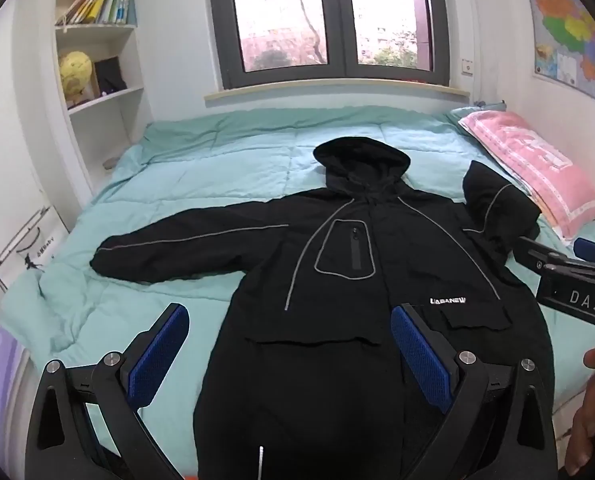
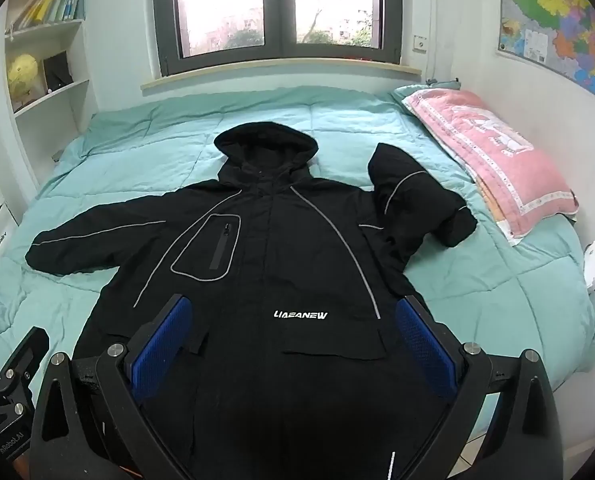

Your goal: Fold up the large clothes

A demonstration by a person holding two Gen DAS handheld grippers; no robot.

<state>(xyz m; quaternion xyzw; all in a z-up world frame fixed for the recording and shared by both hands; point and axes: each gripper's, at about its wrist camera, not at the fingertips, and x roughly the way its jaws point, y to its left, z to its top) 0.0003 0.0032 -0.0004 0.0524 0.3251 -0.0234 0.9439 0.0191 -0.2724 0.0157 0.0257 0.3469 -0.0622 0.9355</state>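
The black jacket [image 2: 273,264] lies face up on the bed [image 2: 477,280], one sleeve [image 2: 409,196] already doubled inward; my left gripper [image 1: 289,356] and right gripper [image 2: 293,348] hover released, jaws wide, ready for folding.

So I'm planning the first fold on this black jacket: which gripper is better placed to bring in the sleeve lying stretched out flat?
Probably left. The outstretched sleeve lies on the left gripper side; the right gripper hovers nearer the crumpled sleeve. Both are open over the jacket.

Both wrist views downward over jacket [image 1: 337,280]
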